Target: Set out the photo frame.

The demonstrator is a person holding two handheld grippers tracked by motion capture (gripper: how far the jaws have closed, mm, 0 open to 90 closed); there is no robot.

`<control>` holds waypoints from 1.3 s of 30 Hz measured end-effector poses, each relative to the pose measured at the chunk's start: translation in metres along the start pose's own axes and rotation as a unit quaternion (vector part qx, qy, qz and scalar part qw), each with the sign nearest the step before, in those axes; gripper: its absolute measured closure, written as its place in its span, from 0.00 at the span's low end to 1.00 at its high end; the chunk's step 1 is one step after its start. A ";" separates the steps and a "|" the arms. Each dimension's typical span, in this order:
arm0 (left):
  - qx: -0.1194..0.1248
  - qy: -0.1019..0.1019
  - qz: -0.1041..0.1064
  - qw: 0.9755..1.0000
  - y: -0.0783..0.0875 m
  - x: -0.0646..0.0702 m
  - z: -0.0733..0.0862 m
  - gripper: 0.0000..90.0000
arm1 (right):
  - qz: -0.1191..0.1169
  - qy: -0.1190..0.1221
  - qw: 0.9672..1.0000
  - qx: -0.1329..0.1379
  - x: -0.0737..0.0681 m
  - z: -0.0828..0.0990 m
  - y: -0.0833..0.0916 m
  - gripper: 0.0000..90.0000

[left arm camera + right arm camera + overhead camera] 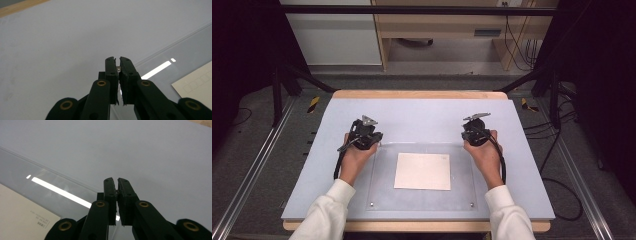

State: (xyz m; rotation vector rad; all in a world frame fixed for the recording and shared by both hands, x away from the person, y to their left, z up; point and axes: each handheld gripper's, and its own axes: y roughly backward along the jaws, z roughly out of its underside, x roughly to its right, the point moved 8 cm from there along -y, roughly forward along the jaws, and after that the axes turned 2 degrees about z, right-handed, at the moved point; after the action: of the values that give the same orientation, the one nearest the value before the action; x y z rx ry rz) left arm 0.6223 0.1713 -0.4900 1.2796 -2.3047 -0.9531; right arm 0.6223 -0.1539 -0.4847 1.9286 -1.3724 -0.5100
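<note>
A clear plastic plate [382,185] lies on the pale grey table mat [422,112], with a cream sheet of paper [422,171] at its middle. My left gripper [373,136] is held at the plate's far left corner and my right gripper [469,134] at its far right corner. In the left gripper view the gripper [117,60] has its jaws shut, tips just past the plate's edge [175,43], paper [197,83] at lower right. In the right gripper view the gripper [117,180] is likewise shut, beside the plate [15,170] and the paper [20,215]. I see nothing clamped in either.
Two small screws [372,204] [472,204] sit at the plate's near corners. The table's wooden far edge [419,94] borders the mat. Dark frame bars [277,95] and cables [557,150] stand around the table on the floor.
</note>
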 end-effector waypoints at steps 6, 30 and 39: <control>-0.003 0.004 0.004 1.000 -0.001 -0.001 -0.002 0.95 | 0.000 0.002 1.000 -0.007 0.001 -0.002 -0.002 0.96; -0.021 0.019 0.037 0.999 -0.007 -0.009 -0.007 0.95 | -0.016 -0.004 1.000 -0.021 0.006 -0.008 -0.008 0.95; -0.024 0.028 0.047 0.998 -0.010 -0.012 -0.009 0.95 | -0.028 -0.016 0.999 -0.022 0.009 -0.010 -0.010 0.95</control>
State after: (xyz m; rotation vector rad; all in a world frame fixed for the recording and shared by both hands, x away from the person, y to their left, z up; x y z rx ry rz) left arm 0.6401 0.1738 -0.4897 1.1540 -2.2651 -0.9235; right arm 0.6386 -0.1573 -0.4852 1.9351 -1.3182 -0.5957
